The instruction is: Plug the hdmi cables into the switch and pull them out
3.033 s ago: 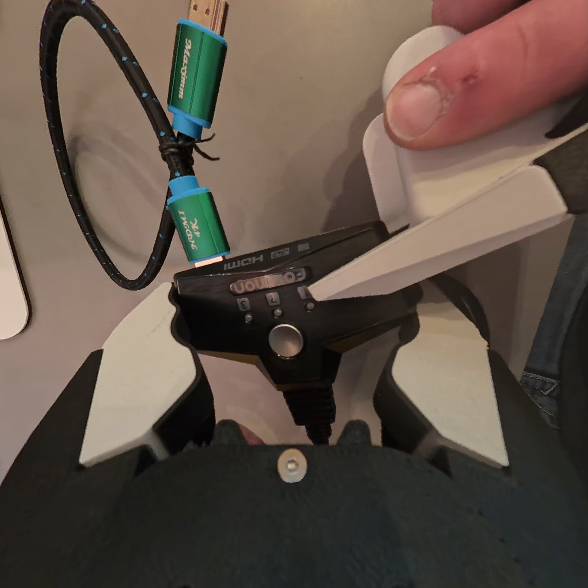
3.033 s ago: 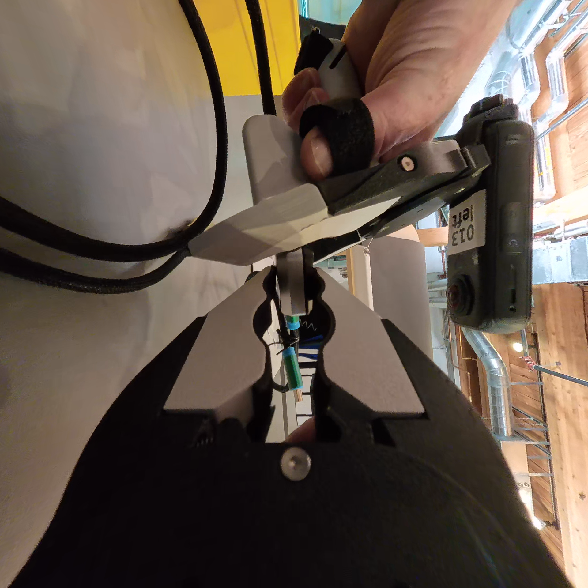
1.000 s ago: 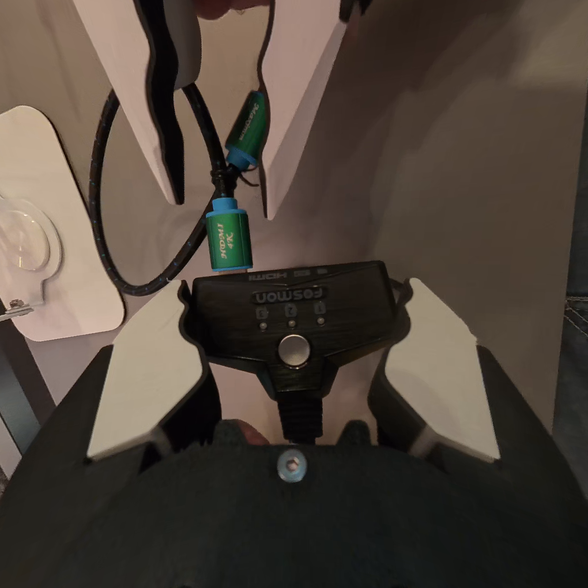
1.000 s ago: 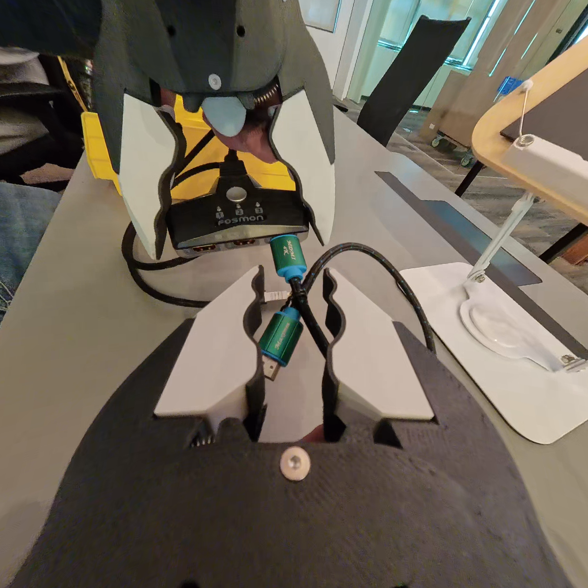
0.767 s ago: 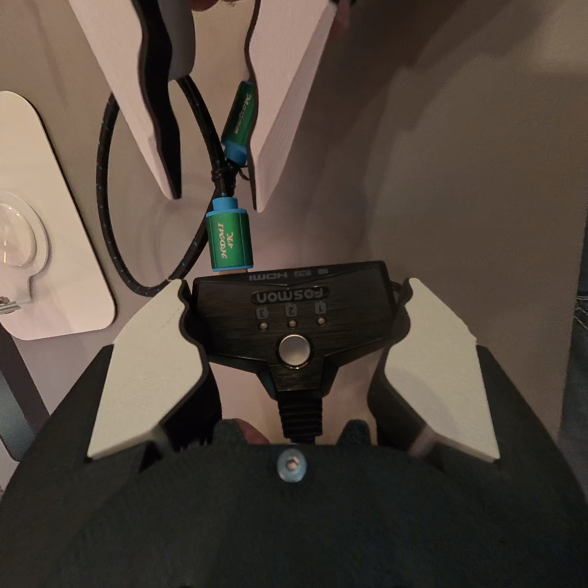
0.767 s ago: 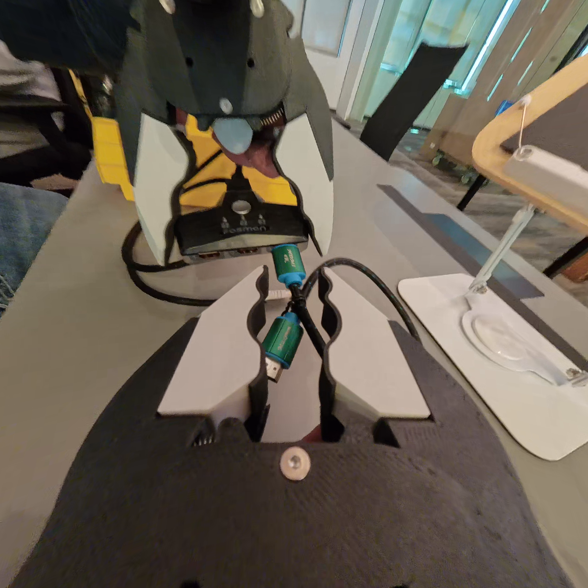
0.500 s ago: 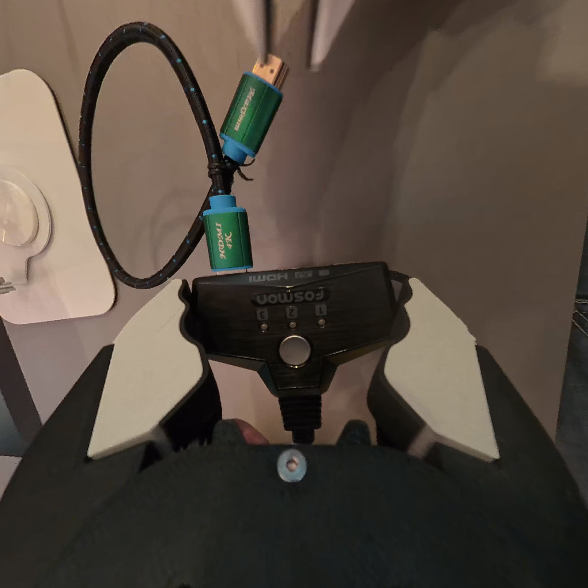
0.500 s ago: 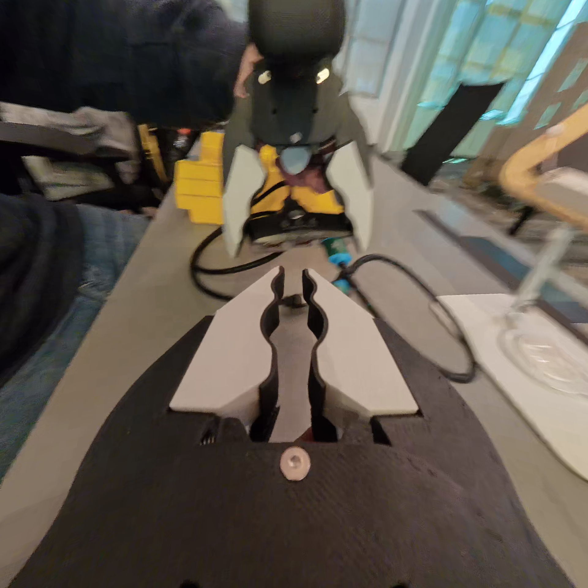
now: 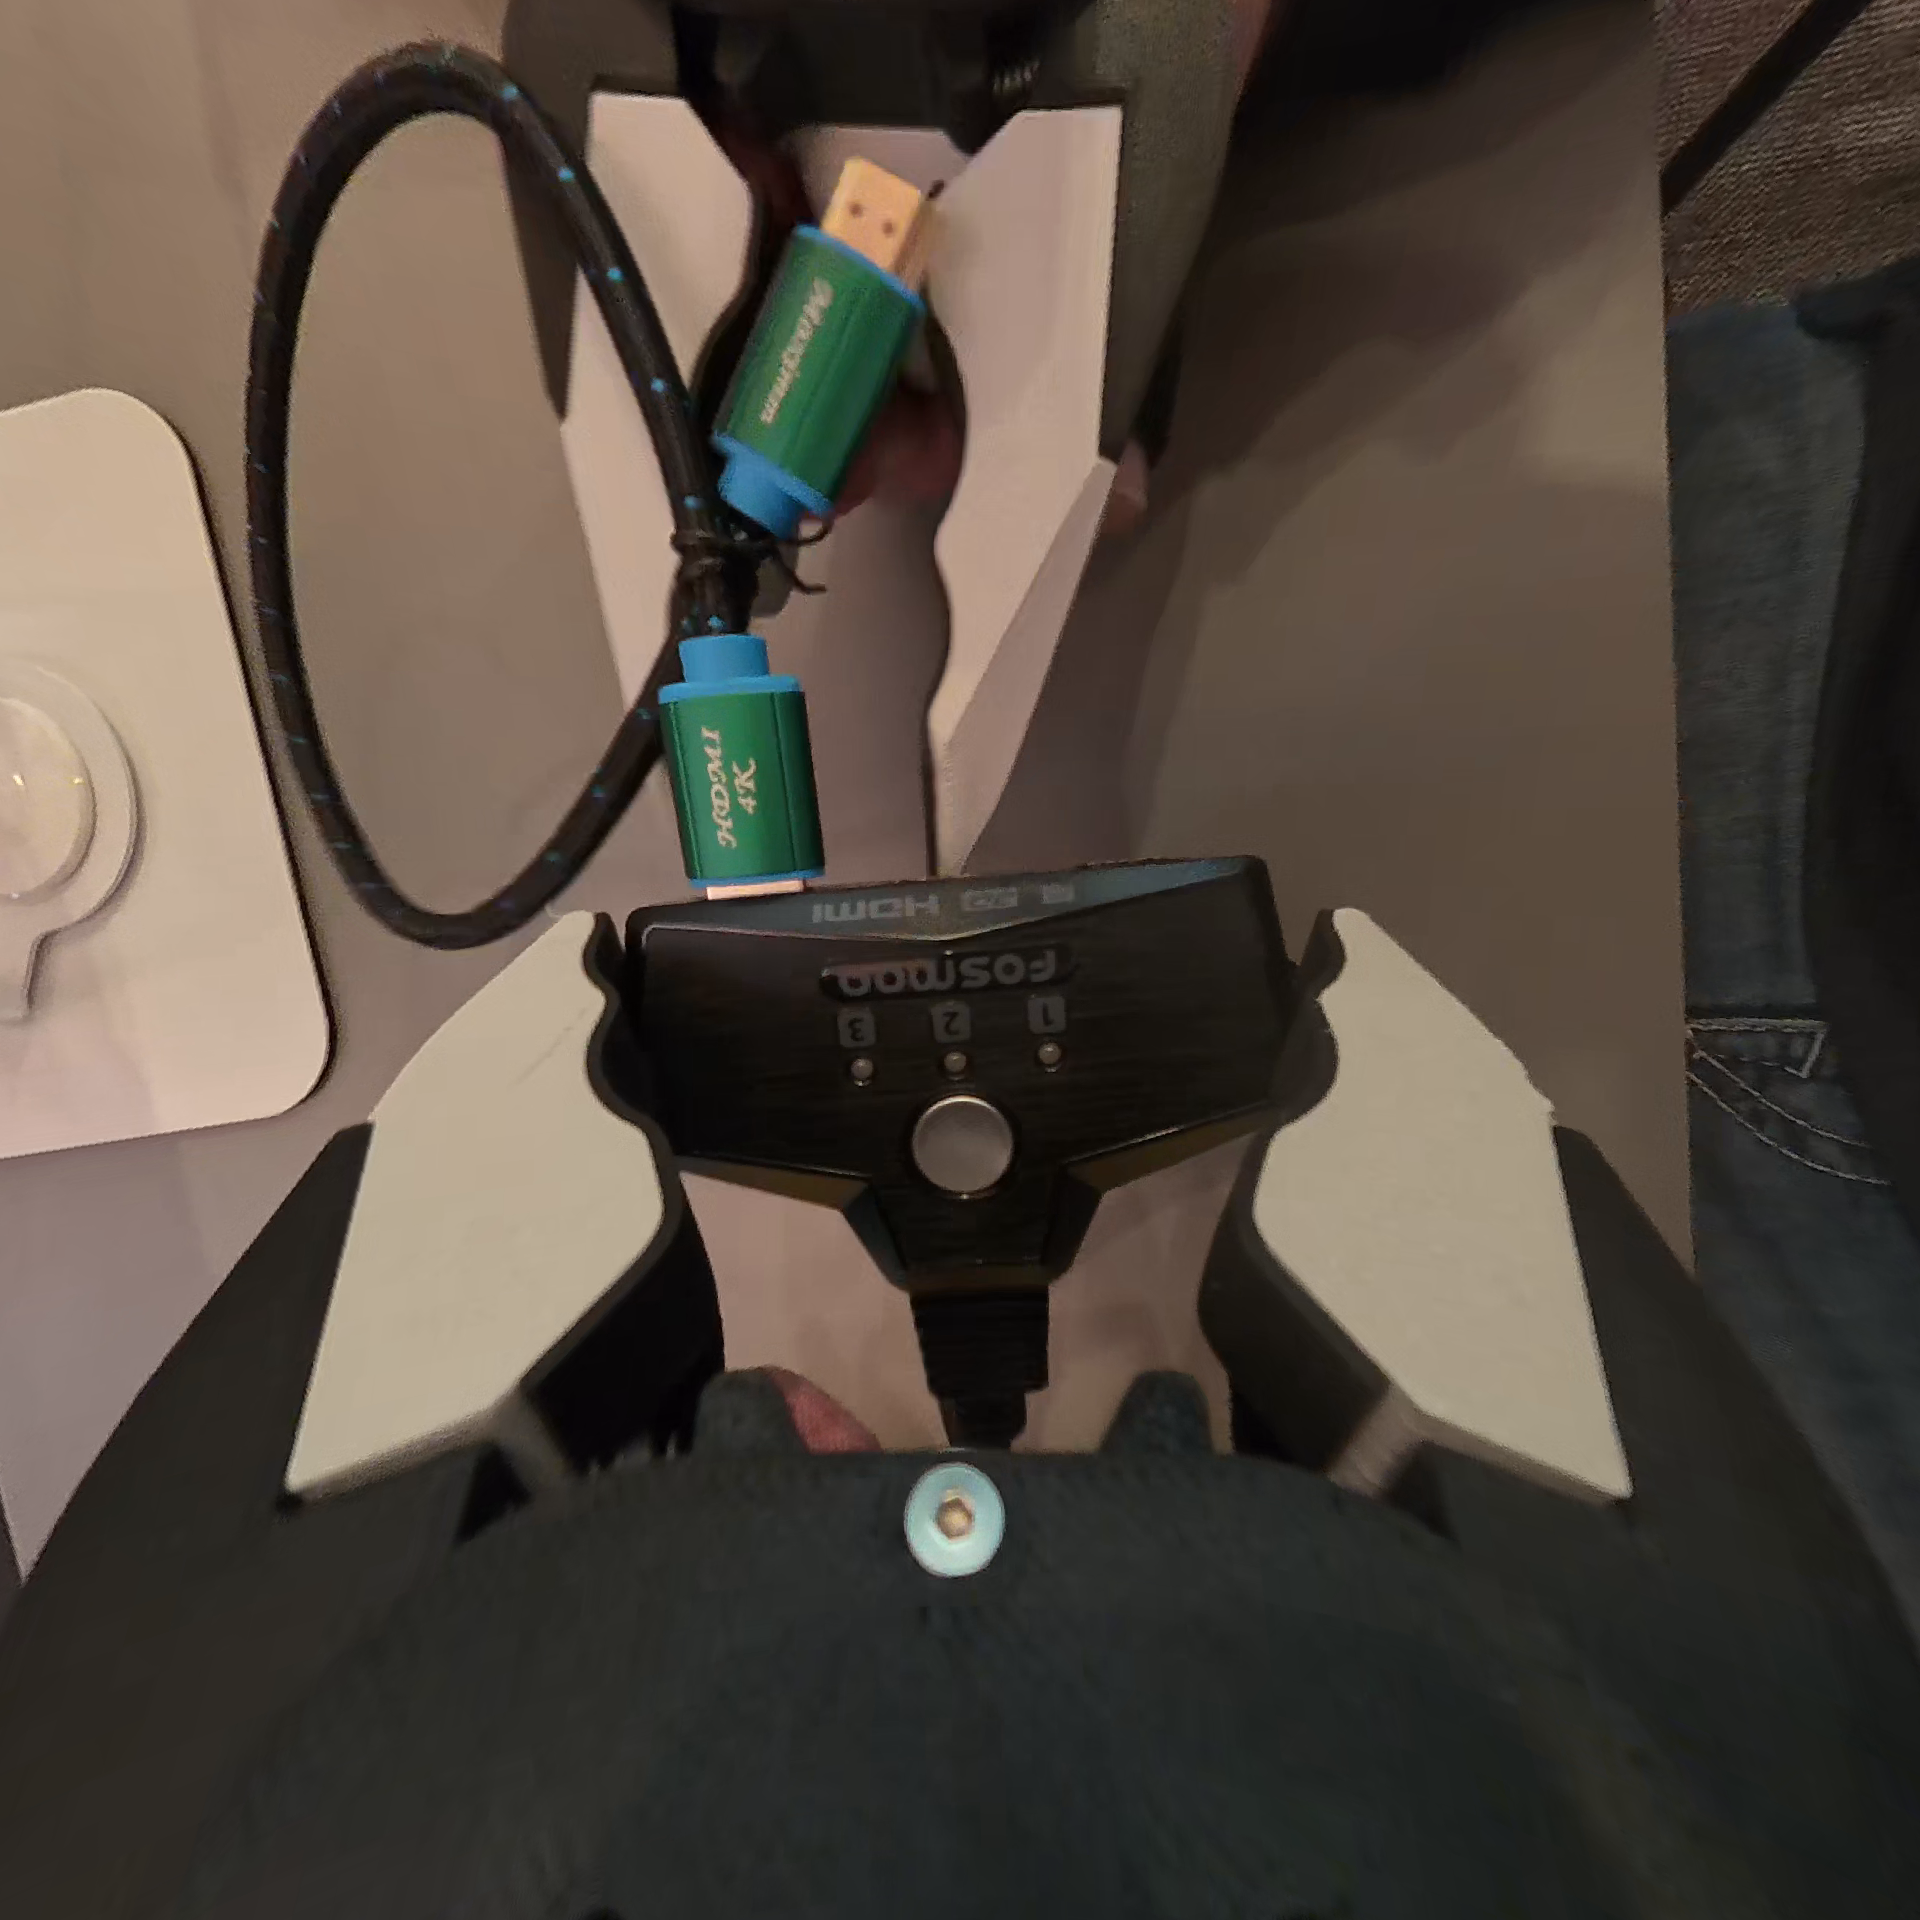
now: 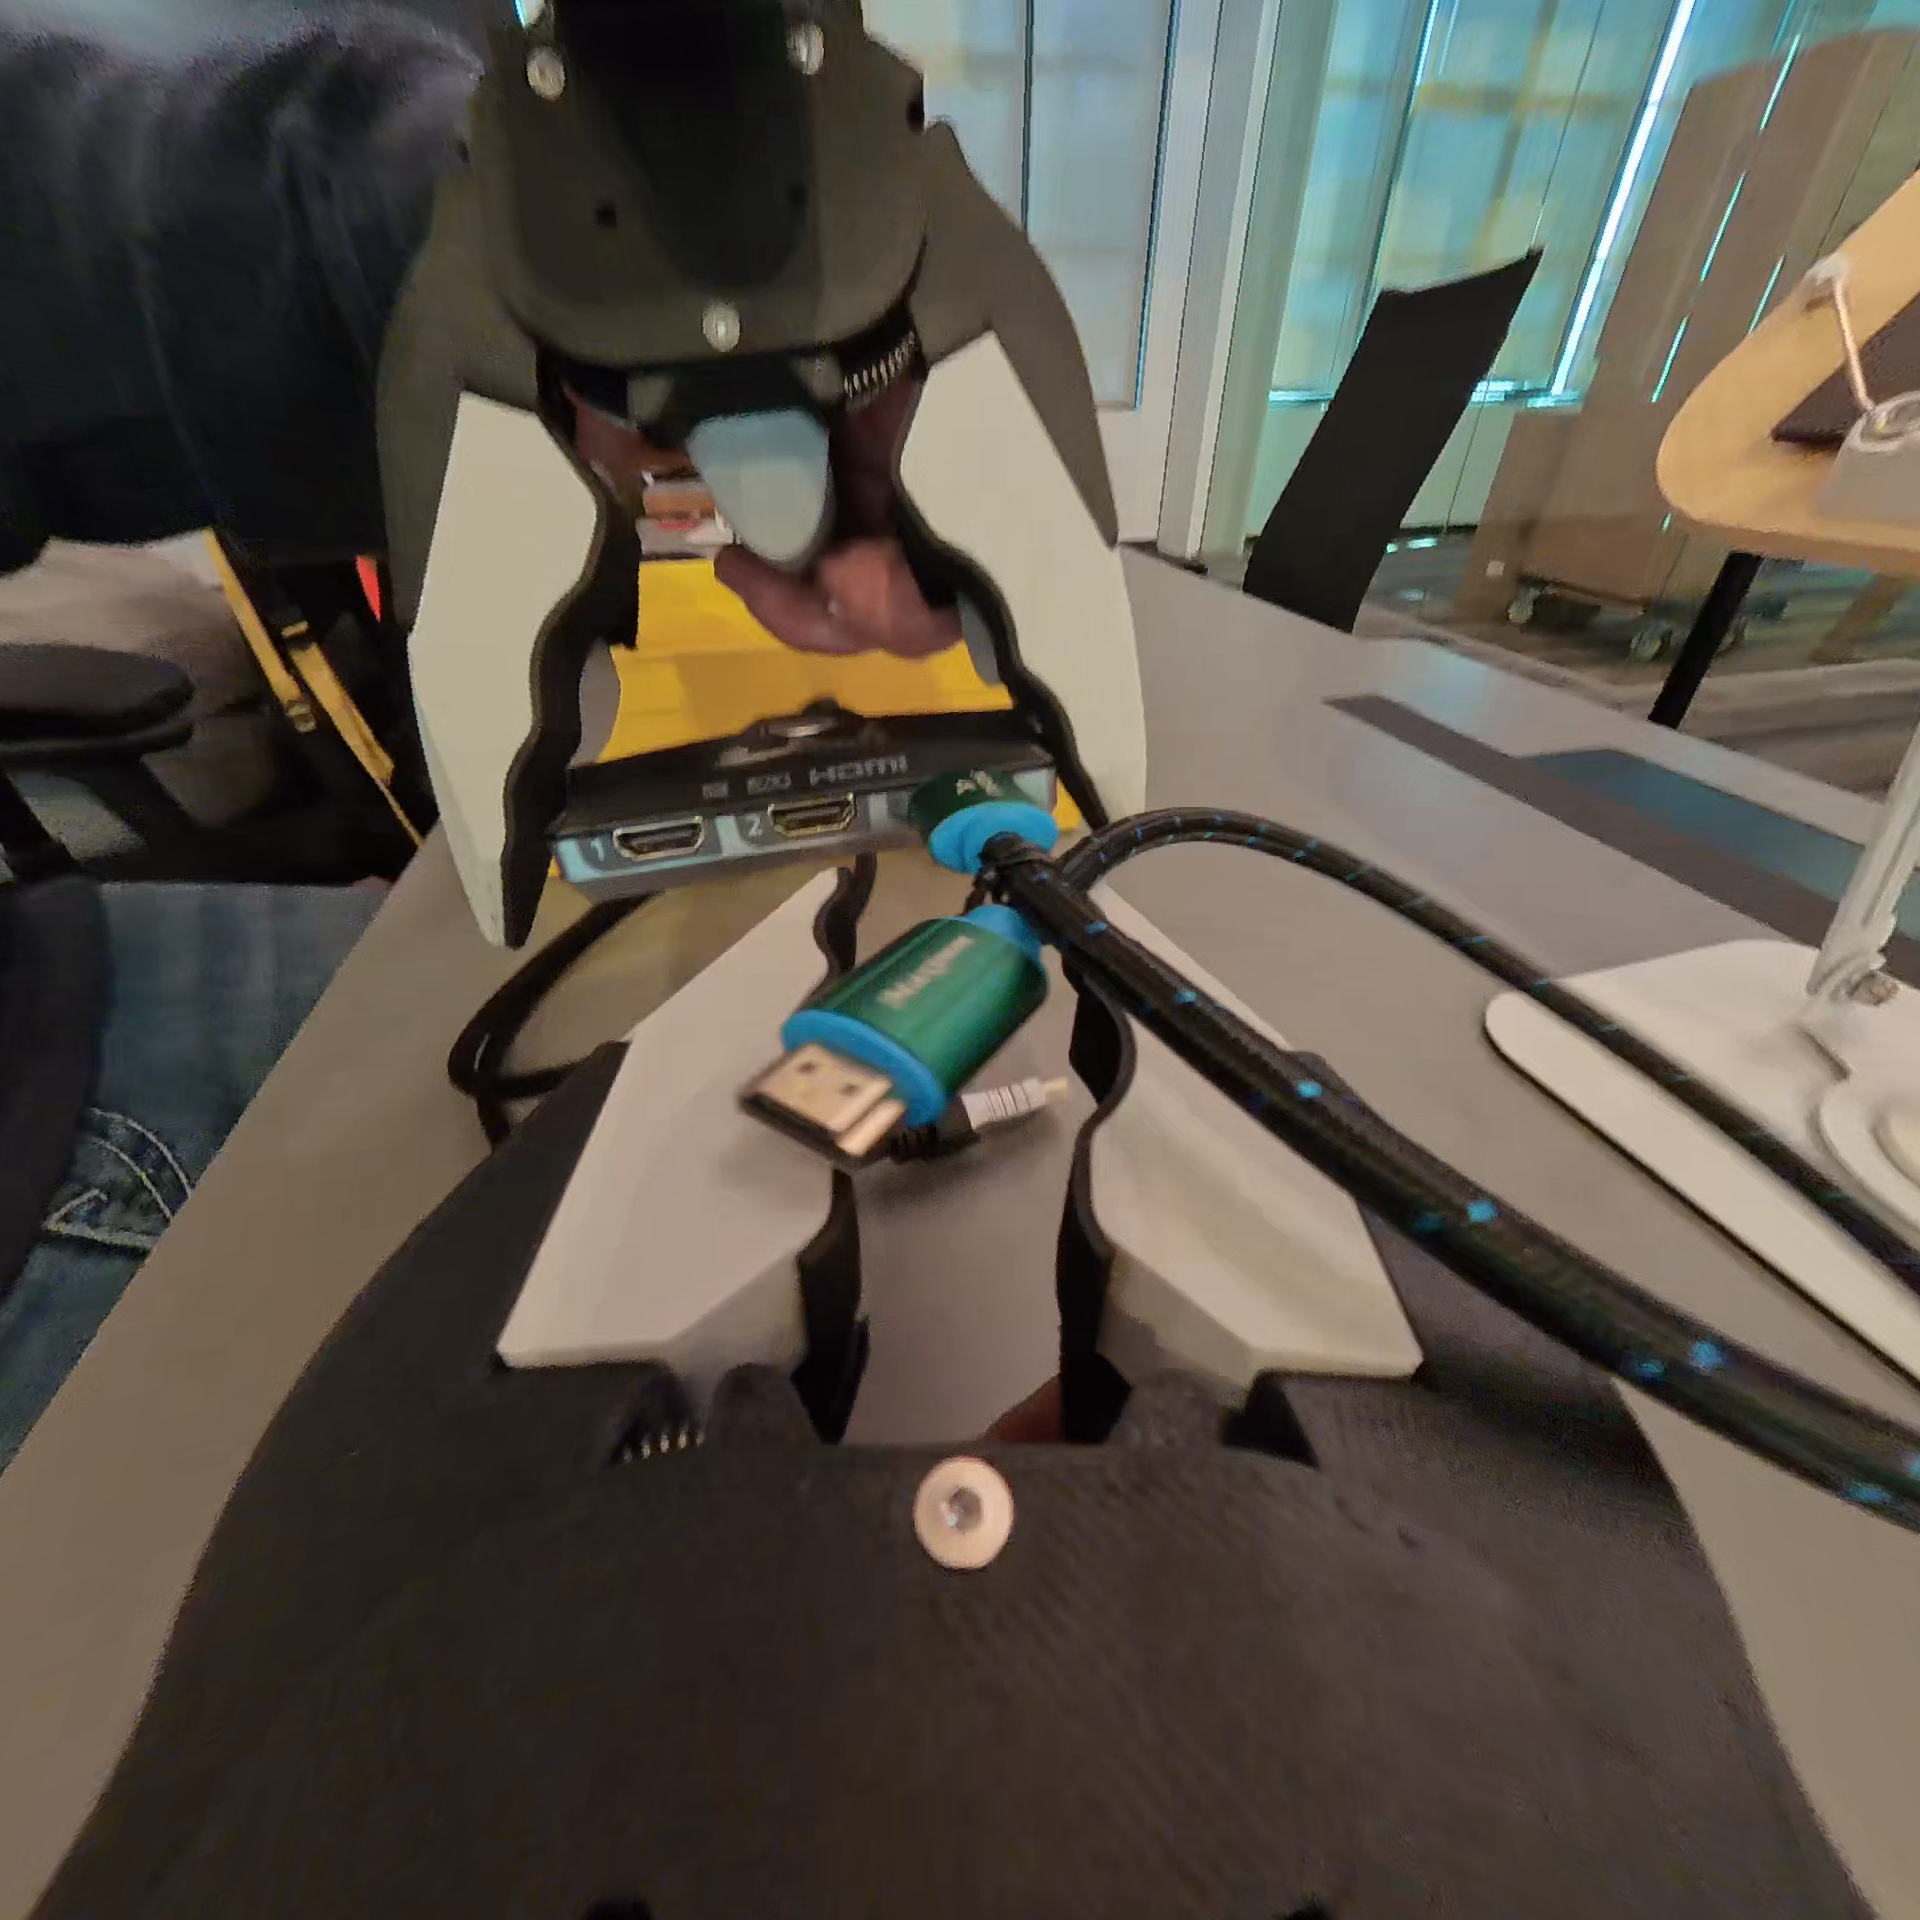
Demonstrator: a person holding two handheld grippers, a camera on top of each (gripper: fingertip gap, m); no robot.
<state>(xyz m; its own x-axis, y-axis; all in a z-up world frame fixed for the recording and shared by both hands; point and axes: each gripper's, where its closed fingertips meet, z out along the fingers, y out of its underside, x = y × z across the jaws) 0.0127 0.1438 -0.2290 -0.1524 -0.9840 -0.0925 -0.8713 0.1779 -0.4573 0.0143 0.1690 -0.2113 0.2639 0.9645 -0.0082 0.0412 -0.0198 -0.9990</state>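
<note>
left gripper (image 9: 956, 997) jaws clamp the black switch (image 9: 951, 1039); one green plug (image 9: 744, 792) seated in it. right gripper (image 10: 961, 1039) jaws apart around the loose plug (image 10: 914, 1013), not gripping.

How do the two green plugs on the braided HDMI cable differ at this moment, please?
The near green plug is seated in an end port of the switch; the far green plug hangs free. The near plug's gold tip is almost hidden; the far plug's is fully bare. The near plug meets the switch squarely; the far one tilts. Both have blue collars.
</note>
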